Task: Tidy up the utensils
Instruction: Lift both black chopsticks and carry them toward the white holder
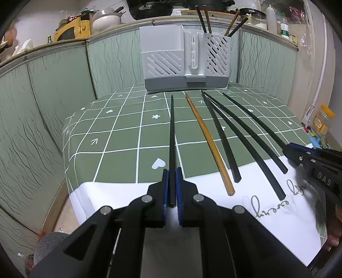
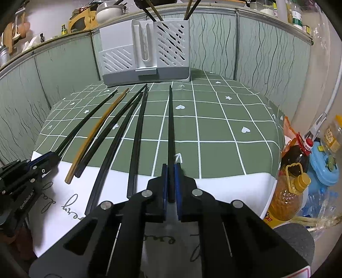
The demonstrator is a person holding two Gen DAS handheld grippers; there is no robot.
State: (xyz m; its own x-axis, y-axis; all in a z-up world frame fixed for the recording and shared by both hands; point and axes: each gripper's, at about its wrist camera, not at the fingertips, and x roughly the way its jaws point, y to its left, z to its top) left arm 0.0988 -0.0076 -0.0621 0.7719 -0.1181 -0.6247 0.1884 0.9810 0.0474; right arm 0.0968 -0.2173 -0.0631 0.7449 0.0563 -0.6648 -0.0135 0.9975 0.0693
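Observation:
My left gripper (image 1: 172, 171) is shut on the near end of a black chopstick (image 1: 171, 136) that points toward the white utensil holder (image 1: 183, 59). My right gripper (image 2: 170, 166) is shut on another black chopstick (image 2: 171, 128), the rightmost one. Between them on the green checked cloth lie a wooden chopstick (image 1: 210, 145) and three black chopsticks (image 1: 241, 139). The holder's right slotted compartment (image 1: 217, 53) has several chopsticks standing in it. The right gripper shows in the left wrist view (image 1: 287, 149); the left gripper shows in the right wrist view (image 2: 53, 155).
The table (image 1: 119, 132) is bordered by green panel walls at left and back. A shelf above holds pots and bottles (image 1: 106, 19). Oil bottles (image 2: 288, 192) and a blue container (image 2: 325, 166) stand off the table's right edge.

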